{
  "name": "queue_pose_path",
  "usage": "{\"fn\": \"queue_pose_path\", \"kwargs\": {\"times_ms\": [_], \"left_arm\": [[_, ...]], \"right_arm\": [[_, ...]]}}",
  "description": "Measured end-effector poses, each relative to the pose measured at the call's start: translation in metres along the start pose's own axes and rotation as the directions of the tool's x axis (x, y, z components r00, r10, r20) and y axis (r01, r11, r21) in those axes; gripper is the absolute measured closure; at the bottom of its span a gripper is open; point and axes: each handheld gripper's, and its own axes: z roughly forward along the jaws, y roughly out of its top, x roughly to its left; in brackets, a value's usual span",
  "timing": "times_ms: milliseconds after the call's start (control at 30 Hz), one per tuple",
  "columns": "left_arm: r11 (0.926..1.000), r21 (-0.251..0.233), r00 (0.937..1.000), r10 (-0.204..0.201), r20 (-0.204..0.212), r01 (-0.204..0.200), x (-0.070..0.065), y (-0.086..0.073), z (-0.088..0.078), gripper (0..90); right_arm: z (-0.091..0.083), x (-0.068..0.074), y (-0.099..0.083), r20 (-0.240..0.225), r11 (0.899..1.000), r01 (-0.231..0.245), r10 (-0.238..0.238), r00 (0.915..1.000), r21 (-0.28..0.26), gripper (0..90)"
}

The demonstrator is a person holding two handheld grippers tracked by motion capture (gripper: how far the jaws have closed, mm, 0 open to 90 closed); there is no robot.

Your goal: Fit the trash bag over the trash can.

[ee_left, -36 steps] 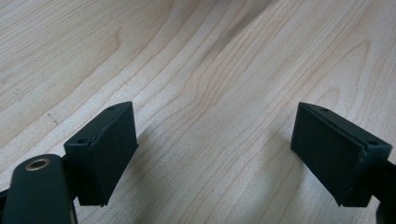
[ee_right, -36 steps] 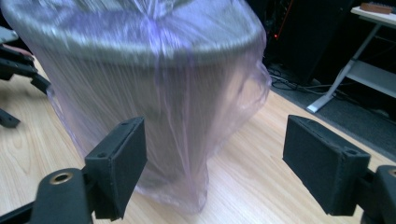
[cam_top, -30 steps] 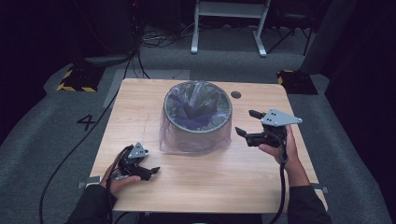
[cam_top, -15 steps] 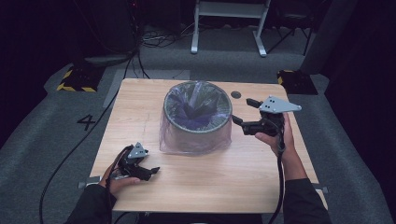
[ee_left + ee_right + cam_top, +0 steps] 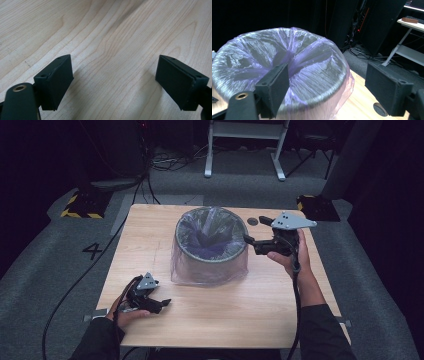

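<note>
The wooden table [image 5: 210,320] carries a round bin [image 5: 211,246] near its middle, lined with a purple-tinted clear bag [image 5: 287,57] that is folded over the rim and hangs down the outside. The right gripper [image 5: 255,232] hovers just beside the bin's right rim, jaws wide with nothing between them; one jaw stands over the lined mouth in the right gripper view. The left gripper [image 5: 159,304] rests low at the near left of the table, well apart from the bin; its jaws stand wide over bare wood.

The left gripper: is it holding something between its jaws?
No, the left gripper has open jaws with just bare wooden table between them.
</note>
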Motion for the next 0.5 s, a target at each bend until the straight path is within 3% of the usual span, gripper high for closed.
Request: {"fn": "queue_pose_path", "kwargs": {"times_ms": [500], "left_arm": [[1.0,0.0,1.0,0.0,0.0,0.0,0.0,0.0,0.0,14.0]], "right_arm": [[0.033,0.002,0.015,-0.039,0.999,0.004,-0.003,0.9992,0.033,20.4]]}}
